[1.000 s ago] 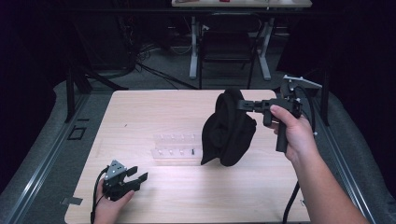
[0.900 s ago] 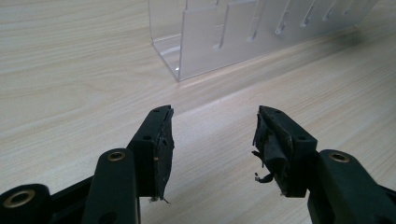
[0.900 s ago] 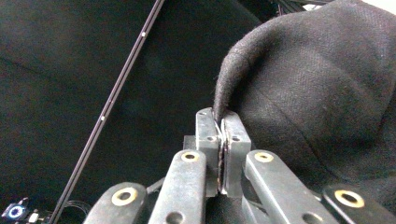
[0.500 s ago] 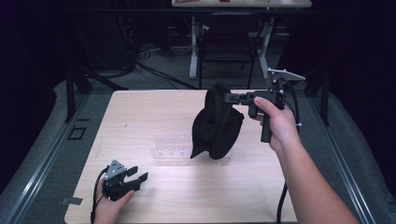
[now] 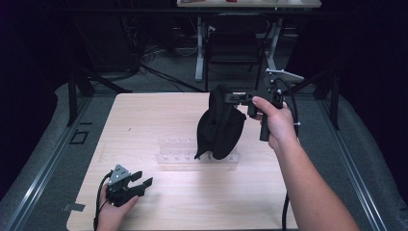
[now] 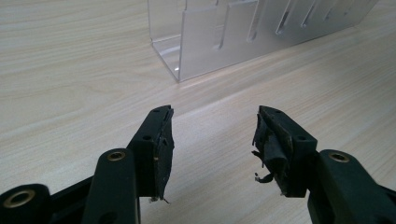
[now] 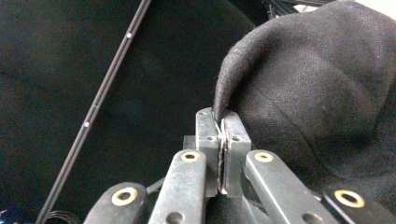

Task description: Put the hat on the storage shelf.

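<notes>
A black cloth point(image 5: 219, 126) hangs in the air above the middle of the wooden table point(image 5: 144, 115), its lower end over a clear plastic rack point(image 5: 175, 150). My right gripper point(image 5: 233, 98) is shut on the cloth's top edge; in the right gripper view the cloth point(image 7: 317, 88) is pinched between the closed jaws of that gripper point(image 7: 221, 120). At the table's near left corner my left gripper point(image 5: 140, 179) rests open with nothing in it. In the left gripper view that gripper point(image 6: 212, 133) points at the rack point(image 6: 243, 32) a short way ahead.
Dark floor, a metal rail point(image 5: 48, 159) and a chair point(image 5: 231, 48) under another desk lie beyond the table. Bare wood point(image 5: 202, 197) stretches across the near half of the table between the two hands.
My right gripper has carried the hanging cloth leftward and a little toward the rack. The left gripper has stayed still and open.
</notes>
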Tool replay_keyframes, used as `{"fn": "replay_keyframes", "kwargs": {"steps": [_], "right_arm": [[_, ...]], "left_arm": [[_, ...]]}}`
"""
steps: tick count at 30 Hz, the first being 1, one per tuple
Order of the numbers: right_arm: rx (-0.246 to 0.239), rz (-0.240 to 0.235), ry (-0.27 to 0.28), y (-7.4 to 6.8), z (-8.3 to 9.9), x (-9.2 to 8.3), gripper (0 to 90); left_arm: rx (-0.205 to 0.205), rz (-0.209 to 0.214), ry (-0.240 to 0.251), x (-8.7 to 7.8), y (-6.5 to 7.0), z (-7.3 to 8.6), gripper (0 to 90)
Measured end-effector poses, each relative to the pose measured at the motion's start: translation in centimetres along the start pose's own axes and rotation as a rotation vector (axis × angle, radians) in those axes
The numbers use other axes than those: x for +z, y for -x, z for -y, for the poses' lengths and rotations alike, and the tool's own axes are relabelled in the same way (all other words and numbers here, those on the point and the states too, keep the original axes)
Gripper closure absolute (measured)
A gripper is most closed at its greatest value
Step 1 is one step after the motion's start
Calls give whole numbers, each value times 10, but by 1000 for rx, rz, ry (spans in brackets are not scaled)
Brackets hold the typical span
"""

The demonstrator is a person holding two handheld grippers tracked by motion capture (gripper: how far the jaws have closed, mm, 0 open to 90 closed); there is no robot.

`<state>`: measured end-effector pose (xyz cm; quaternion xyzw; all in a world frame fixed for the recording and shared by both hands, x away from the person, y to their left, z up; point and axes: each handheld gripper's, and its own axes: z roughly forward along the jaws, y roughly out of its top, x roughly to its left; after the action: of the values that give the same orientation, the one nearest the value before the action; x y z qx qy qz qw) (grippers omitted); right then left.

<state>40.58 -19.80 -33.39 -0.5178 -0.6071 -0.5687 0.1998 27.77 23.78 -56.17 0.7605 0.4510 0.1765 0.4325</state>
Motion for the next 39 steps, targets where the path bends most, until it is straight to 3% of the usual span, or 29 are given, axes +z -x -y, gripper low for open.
{"fn": "replay_keyframes", "kwargs": {"steps": [16,21,25,30,39], "right_arm": [[16,-29,-11,0,5,16,883],[22,-40,-16,-1,6,21,883],[26,-39,-14,-4,7,26,883],[13,-43,-30,-8,8,34,883],[9,-52,-43,-11,10,43,883]], "left_arm": [[29,18,35,0,13,-8,468],[54,65,66,-2,23,-21,493],[101,91,87,0,36,-40,501],[117,112,114,7,49,-58,503],[151,154,119,20,70,-75,547]]}}
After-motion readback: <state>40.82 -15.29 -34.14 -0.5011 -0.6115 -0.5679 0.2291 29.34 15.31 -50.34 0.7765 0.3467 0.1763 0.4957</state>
